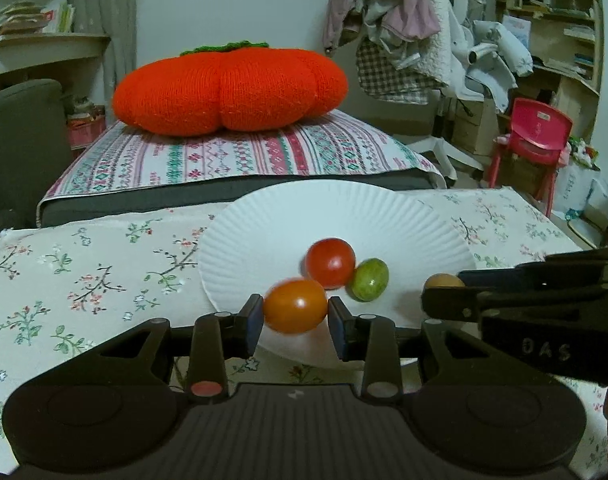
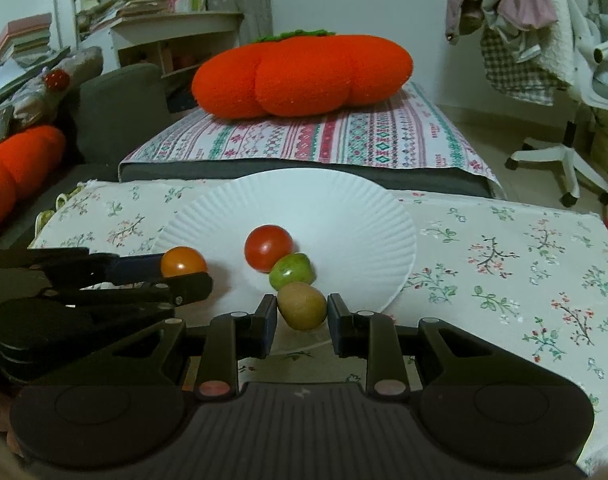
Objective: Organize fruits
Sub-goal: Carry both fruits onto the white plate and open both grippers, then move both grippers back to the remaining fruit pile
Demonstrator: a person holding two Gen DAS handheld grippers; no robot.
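Note:
A white paper plate (image 1: 304, 216) lies on a floral cloth (image 1: 83, 280). On it rest a red tomato (image 1: 330, 262) and a green fruit (image 1: 370, 279), touching each other. My left gripper (image 1: 295, 316) is shut on an orange tomato (image 1: 295, 306) over the plate's near rim. In the right wrist view the plate (image 2: 324, 200), the red tomato (image 2: 268, 247) and the green fruit (image 2: 291, 272) show again. There my right gripper (image 2: 301, 316) is shut on a brown, kiwi-like fruit (image 2: 302, 306) just in front of the green fruit. The left gripper (image 2: 183, 276) with its orange tomato (image 2: 183, 262) is at the plate's left edge.
A big orange pumpkin cushion (image 1: 229, 88) sits on a striped cover (image 1: 239, 156) behind the table. A red plastic chair (image 1: 536, 132) stands at the right. A white swivel chair (image 2: 564, 160) draped with clothes and a second orange cushion (image 2: 11, 172) flank the table.

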